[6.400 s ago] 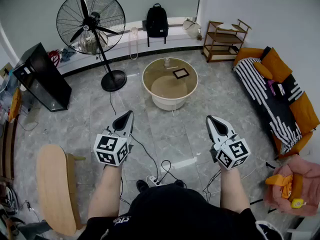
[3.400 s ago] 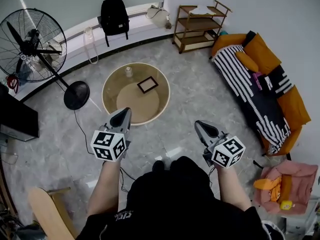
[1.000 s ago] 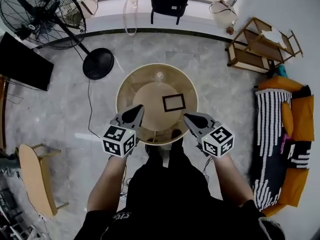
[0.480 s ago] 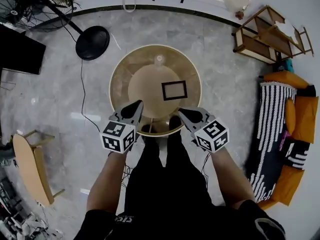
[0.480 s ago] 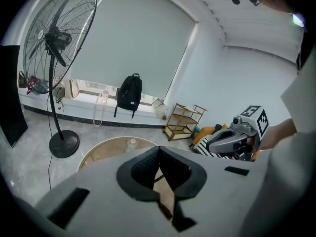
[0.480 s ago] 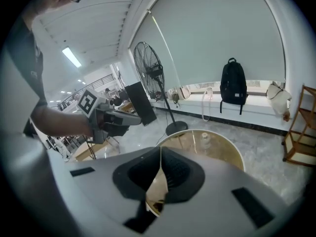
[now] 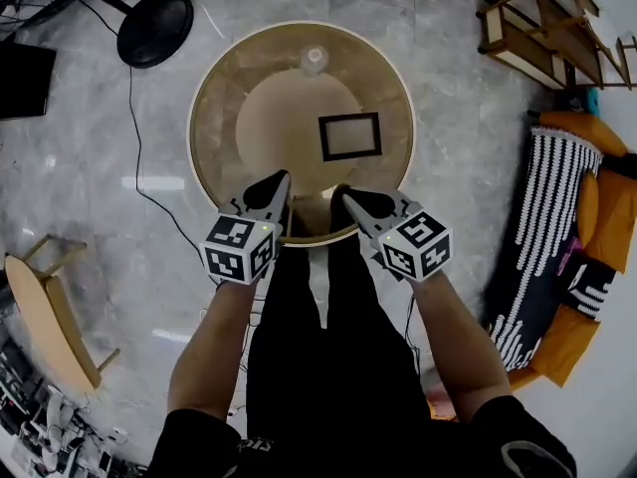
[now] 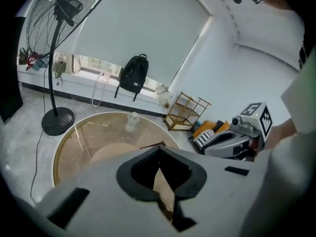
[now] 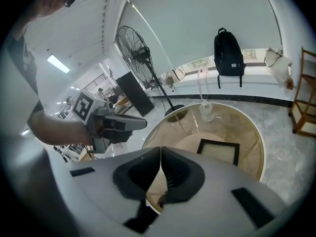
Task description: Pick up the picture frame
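Looked steeply down on a grey stone-tiled floor [image 7: 109,177], with a round glass-topped coffee table [image 7: 221,86] at upper middle. Made out a pale round pedestal [image 7: 284,118] through the glass. Noted an orange sofa [image 7: 582,135] along the right edge, under a black-and-white striped throw [image 7: 542,217]. Saw a wooden shelf rack [image 7: 537,23] at top right and a round black fan base [image 7: 154,28] at top left, just off the table's rim. Spotted a black backpack [image 9: 227,51] leaning at the window ledge in both gripper views.

Held the left gripper [image 7: 280,179] and the right gripper [image 7: 342,197] side by side over the table's near rim, both pointed in towards the tabletop. Found each pair of jaws pressed together tip to tip, with nothing caught between them.

Found the picture frame [image 7: 350,136] lying flat on the glass, right of centre: a dark border round a pale panel. Read it as lying beyond both tips and clear of them, nearer the right gripper's, just above and a touch right of that tip in the head view. Saw it ahead and right of the closed jaws in the right gripper view. Caught only a dark sliver over the housing in the left gripper view, probably the frame's near edge.

Noticed a small clear bottle [image 7: 313,60] upright near the table's far rim, well apart from the frame.
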The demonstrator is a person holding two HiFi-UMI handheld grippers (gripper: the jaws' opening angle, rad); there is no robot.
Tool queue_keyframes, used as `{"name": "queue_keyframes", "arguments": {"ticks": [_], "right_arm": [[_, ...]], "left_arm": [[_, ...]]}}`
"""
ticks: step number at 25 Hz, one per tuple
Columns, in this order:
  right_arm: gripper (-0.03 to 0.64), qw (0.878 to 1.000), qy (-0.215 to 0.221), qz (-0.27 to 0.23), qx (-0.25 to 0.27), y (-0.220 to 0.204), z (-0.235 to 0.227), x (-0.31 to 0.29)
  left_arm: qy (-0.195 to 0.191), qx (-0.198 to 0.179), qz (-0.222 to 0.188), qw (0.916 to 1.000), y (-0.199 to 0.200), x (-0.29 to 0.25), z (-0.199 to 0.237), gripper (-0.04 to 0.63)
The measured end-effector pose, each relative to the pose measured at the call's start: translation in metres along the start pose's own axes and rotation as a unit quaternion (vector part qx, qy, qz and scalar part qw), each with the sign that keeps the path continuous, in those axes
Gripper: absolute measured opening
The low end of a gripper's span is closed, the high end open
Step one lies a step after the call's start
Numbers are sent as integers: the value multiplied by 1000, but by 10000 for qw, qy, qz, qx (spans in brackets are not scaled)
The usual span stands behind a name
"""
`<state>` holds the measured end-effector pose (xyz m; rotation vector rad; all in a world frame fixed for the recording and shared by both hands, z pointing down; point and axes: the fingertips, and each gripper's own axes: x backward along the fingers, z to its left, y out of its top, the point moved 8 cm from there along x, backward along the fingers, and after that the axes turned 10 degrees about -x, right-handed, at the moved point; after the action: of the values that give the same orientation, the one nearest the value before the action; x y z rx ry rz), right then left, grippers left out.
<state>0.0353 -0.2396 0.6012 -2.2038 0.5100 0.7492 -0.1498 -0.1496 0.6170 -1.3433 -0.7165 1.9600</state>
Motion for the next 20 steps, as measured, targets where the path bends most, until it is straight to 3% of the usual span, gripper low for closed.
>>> {"name": "queue_keyframes", "arguments": {"ticks": [5,11,16,20], "right_arm": [[11,9996,-72,234,120,-12,-27,-19],[12,9999,-88,21,-107,-14,-55,-45],[76,9973,84,427,585,-23,-66,-66],[95,9937,198,589,931,-31,-75,-75]], "left_arm": [[-115,85,225,9996,-27,-26,3,9],[-116,116,553,9983,-62,-50,7,9],[-75,246,667,9974,-73,-67,12,9],[19,53,684,9976,-77,-78,16,9]]}}
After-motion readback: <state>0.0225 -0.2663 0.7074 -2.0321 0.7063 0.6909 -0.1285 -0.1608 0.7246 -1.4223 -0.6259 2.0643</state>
